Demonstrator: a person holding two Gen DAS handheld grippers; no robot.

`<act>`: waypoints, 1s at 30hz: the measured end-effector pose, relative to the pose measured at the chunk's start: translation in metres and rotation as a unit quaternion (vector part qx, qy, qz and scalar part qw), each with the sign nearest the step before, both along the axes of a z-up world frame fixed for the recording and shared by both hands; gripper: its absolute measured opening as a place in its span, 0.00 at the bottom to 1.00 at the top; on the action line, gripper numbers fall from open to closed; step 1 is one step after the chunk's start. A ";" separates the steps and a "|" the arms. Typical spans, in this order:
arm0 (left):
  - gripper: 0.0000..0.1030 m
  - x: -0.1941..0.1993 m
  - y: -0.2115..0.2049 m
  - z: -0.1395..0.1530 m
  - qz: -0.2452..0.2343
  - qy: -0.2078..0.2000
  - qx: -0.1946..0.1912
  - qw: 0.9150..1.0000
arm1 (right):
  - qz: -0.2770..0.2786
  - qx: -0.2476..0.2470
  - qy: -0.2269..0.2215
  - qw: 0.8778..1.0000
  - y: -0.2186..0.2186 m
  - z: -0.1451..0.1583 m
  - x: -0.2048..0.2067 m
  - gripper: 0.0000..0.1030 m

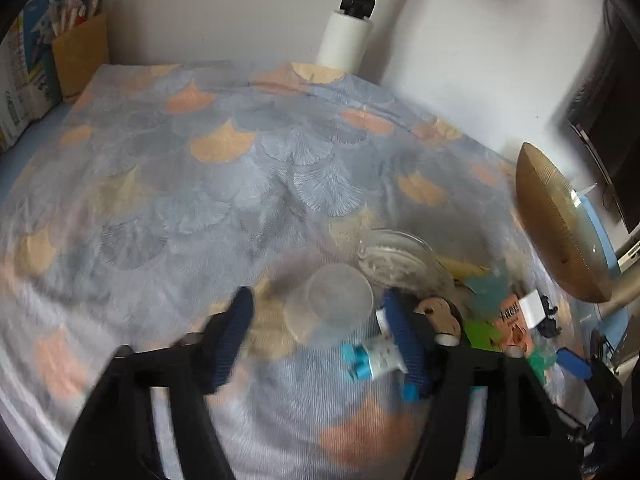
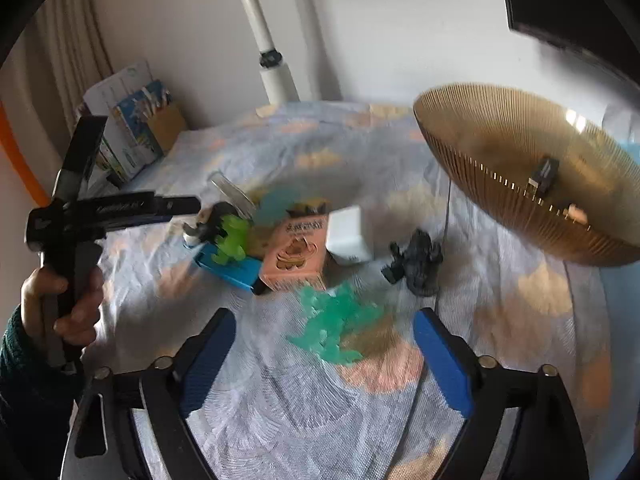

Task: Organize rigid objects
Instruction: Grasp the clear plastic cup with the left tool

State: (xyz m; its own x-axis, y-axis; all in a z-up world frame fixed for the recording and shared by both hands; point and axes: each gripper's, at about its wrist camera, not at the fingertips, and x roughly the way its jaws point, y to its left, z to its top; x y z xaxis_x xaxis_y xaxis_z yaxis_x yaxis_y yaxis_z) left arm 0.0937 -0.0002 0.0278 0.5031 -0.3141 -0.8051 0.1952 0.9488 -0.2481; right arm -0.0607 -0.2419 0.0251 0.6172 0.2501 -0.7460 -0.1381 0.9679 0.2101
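Left gripper (image 1: 320, 320) half-spread around clear cup (image 1: 330, 306), not pinching. Right gripper (image 2: 324, 344) wide apart, teal toy (image 2: 334, 330) lying between, untouched.

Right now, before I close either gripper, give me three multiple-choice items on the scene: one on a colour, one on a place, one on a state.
1. What colour is the ribbed bowl?
A. gold
B. red
C. white

2. Where does the teal toy lie?
A. inside the bowl
B. on the cloth, between the fingers of the right gripper
C. on a shelf

3. How do the right gripper's jaws stand?
A. shut on the toy
B. shut on nothing
C. open

Key:
1 A: its ribbed wall shines gold in the right wrist view.
2 B: the toy rests on the patterned cloth, with a blue pad on either side.
3 C: both pads stand well clear of the toy.
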 end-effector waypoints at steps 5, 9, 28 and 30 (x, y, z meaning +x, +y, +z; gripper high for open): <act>0.34 -0.004 0.008 0.005 0.014 -0.019 -0.013 1.000 | -0.005 -0.010 0.011 1.000 0.001 -0.003 0.003 0.89; 0.34 -0.029 0.022 0.022 0.023 -0.045 -0.028 0.998 | 0.001 -0.038 0.009 0.999 0.011 -0.004 0.005 0.80; 0.34 -0.112 0.009 0.008 0.011 -0.086 -0.006 0.996 | 0.154 -0.079 0.025 0.985 0.030 0.000 -0.039 0.39; 0.34 -0.111 0.011 0.006 0.010 -0.080 -0.012 0.997 | 0.143 -0.076 0.034 0.986 0.021 -0.002 -0.038 0.40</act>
